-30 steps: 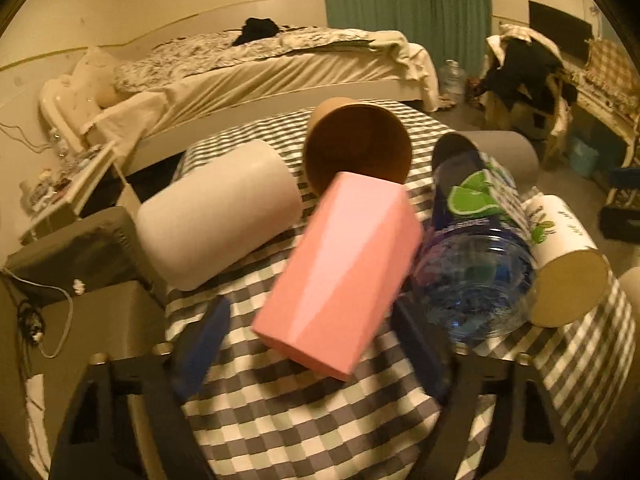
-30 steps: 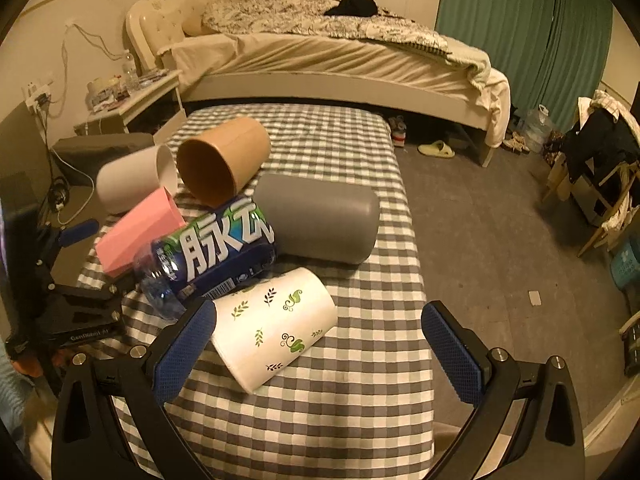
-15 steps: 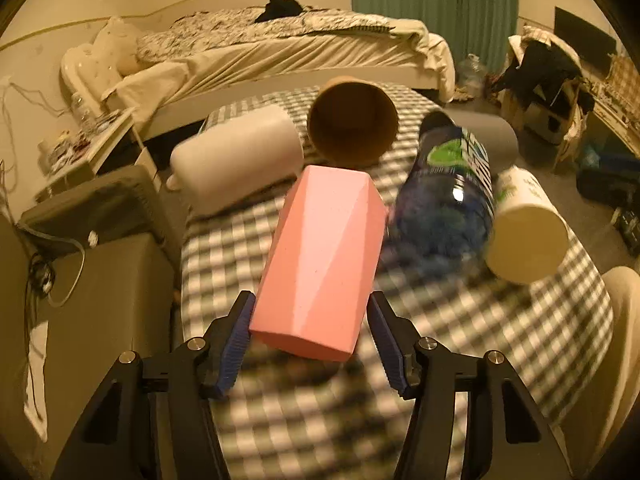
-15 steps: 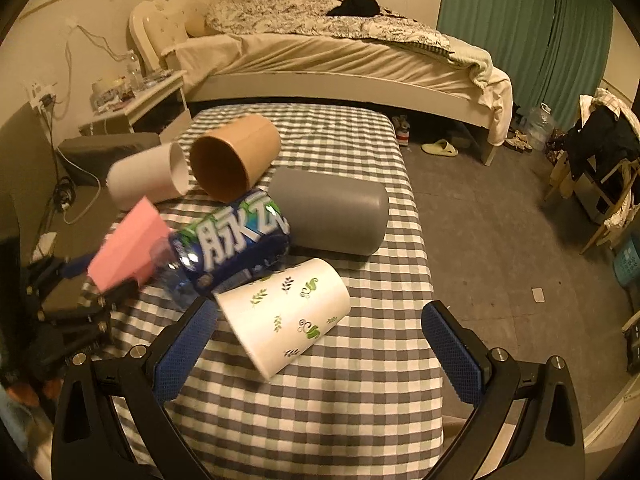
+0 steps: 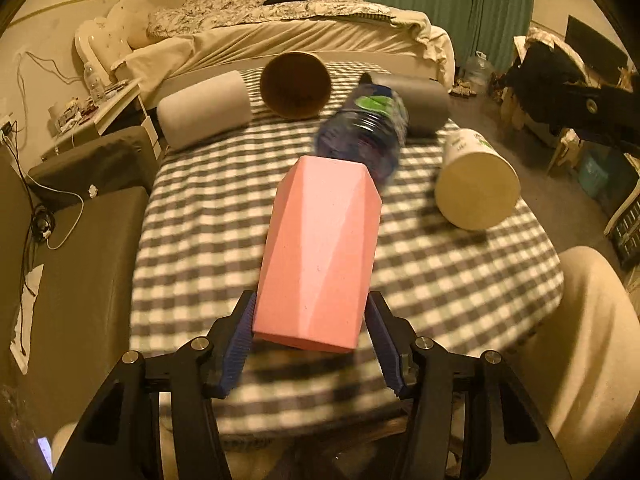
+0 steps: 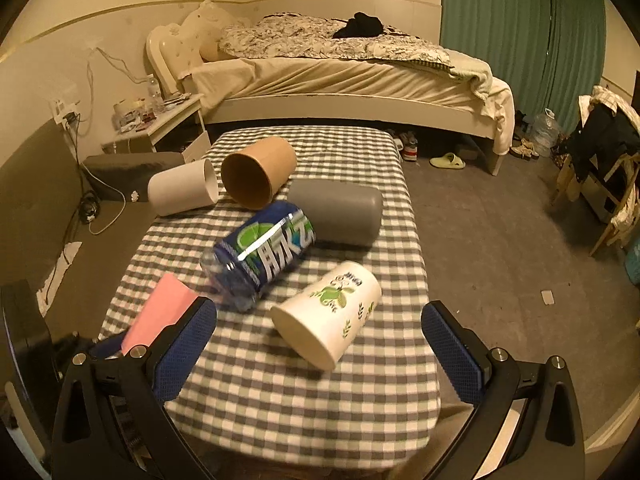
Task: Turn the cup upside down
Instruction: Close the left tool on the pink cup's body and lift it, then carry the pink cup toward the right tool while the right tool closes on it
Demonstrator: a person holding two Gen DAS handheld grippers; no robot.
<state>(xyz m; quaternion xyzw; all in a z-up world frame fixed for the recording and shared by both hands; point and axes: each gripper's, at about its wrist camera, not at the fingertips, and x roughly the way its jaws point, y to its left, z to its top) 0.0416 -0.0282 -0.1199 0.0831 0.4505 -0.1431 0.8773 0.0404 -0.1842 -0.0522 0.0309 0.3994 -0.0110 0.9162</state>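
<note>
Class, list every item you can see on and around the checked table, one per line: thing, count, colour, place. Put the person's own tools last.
pink cup: 1, pink, faceted, held over the table's near left edge
white cup: 1, white, lying far left
brown cup: 1, brown, lying at the far side, mouth towards camera
grey cup: 1, grey, lying far right
bottle: 1, blue label, lying mid-table
leaf-print cup: 1, white with green leaves, lying near right
table: 1, grey-white check
bed: 1, cream, behind
left tongs: 1, black with blue pads, gripping pink cup
right tongs: 1, same colours, open
</note>
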